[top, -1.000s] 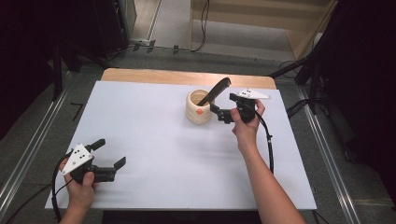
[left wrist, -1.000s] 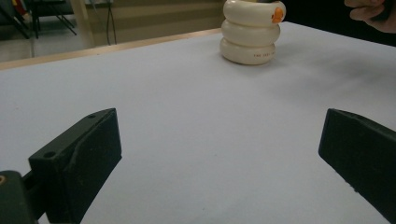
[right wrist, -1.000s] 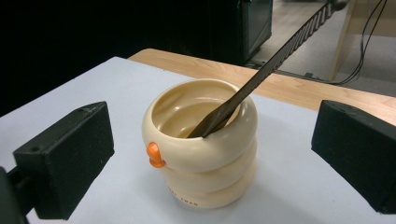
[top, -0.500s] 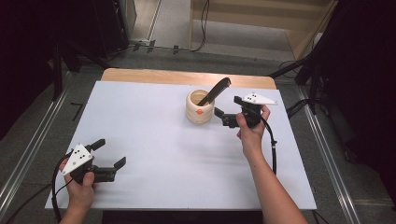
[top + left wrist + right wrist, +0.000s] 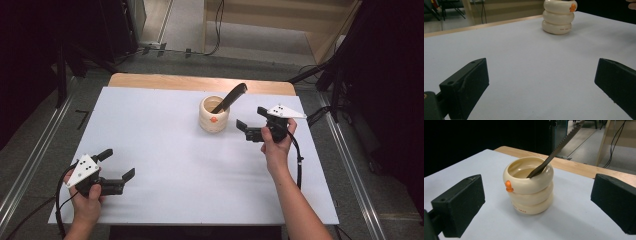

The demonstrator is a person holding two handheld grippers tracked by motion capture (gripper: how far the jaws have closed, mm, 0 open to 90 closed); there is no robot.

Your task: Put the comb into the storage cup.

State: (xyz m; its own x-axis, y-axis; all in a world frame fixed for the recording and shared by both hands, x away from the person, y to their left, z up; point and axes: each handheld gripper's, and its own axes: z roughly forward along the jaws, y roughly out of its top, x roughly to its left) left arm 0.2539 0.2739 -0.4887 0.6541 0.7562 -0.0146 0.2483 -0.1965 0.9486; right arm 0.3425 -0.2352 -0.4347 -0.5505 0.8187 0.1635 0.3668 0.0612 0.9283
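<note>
White table [image 5: 165, 150]: one cream cup [image 5: 214, 114] (one dark utensil [image 5: 230, 97] inside), two hand-held grippers, left [image 5: 116, 167] and right [image 5: 251, 122], both agape.

On the cream cup [image 5: 529, 185] there is small red lettering, low on its bottom ring. In my right hand-held gripper view I see it near the base, at the left of the front side, but it is too small and blurred and I cannot read it. In my left hand-held gripper view the same red line [image 5: 564, 29] shows on the lowest ring, also not readable. I can read no other text, number or sign.
</note>
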